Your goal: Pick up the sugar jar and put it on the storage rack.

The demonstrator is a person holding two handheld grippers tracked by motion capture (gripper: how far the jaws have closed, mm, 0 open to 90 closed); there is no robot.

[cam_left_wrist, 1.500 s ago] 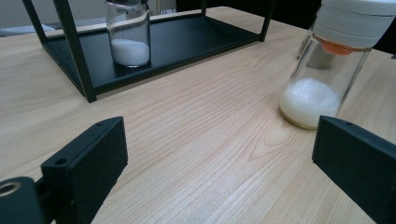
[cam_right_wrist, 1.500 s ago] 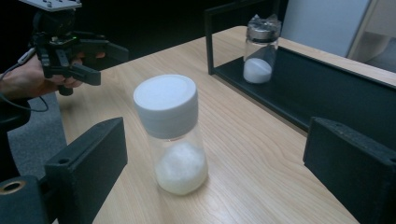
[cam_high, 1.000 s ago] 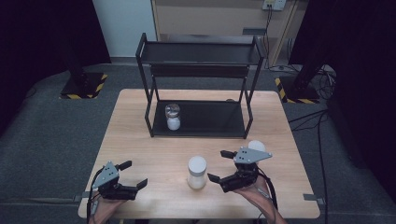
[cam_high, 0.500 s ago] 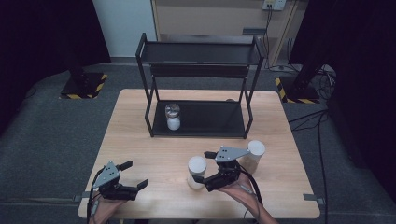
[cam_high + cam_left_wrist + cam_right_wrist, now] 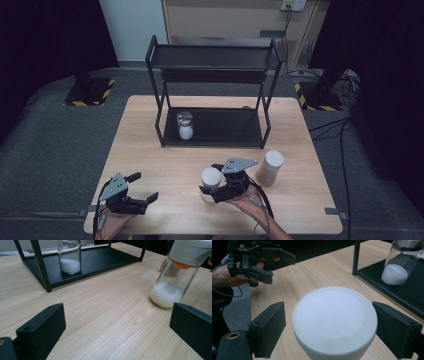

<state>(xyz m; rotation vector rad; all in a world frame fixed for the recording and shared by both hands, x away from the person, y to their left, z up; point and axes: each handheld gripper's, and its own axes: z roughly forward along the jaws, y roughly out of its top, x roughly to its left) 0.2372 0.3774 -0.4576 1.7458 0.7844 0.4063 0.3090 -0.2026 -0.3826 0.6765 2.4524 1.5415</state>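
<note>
Held item: clear glass jar with a broad white lid [image 5: 210,181] and white powder at its bottom, upright on the counter, lower centre of the high view; lower centre of the right gripper view [image 5: 335,321], right edge of the left gripper view [image 5: 175,277].
Right gripper [image 5: 212,181]: black, two-jawed, grey three-cornered plate on top, one jaw on each side of the white-lidded jar; jaws have just been closing, with the jar between them; in the right gripper view a thin gap shows on both sides, pads not yet pressing.
Left gripper [image 5: 144,189]: black, lower left of the high view, jaws spread wide with nothing between them; bare wood in front of it; upper left of the right gripper view [image 5: 270,263].
Second jar: tall glass jar with a white lid and tan contents [image 5: 270,168], just right of the right gripper, apart from it, near the counter's right edge.
Rack: black metal two-tier shelf [image 5: 215,55], at the far half of the counter, upper centre of the high view.
Shelved jar: small clear glass jar with white powder [image 5: 185,125], on the rack's lower tier, left end, beside the front left post.
Counter: light wooden rectangular counter [image 5: 150,150].
Open room: broad bare strip between the rack's front edge and both grippers; wide gap between the two grippers.
</note>
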